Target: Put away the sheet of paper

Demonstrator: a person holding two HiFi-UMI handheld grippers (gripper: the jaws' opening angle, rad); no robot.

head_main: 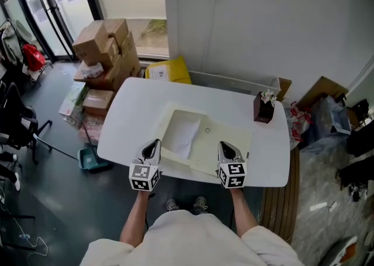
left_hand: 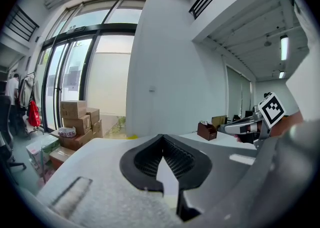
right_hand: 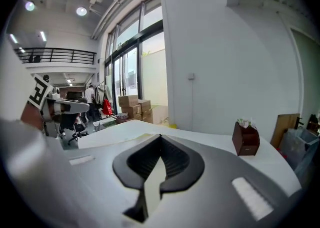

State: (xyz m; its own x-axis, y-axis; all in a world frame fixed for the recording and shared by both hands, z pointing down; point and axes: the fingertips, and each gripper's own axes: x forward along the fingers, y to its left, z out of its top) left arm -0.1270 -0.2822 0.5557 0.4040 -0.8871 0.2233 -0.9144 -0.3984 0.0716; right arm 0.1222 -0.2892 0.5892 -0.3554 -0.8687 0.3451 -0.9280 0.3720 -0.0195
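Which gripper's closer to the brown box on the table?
Right. The right gripper sits at the table's near edge, just left of the box in the head view; the left gripper is farther left, across the folder.

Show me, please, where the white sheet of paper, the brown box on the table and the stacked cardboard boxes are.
white sheet of paper [head_main: 186,133]: head view, middle of the sheet.
brown box [head_main: 263,111]: head view, its front face.
cardboard boxes [head_main: 102,40]: head view, the top box's lid.
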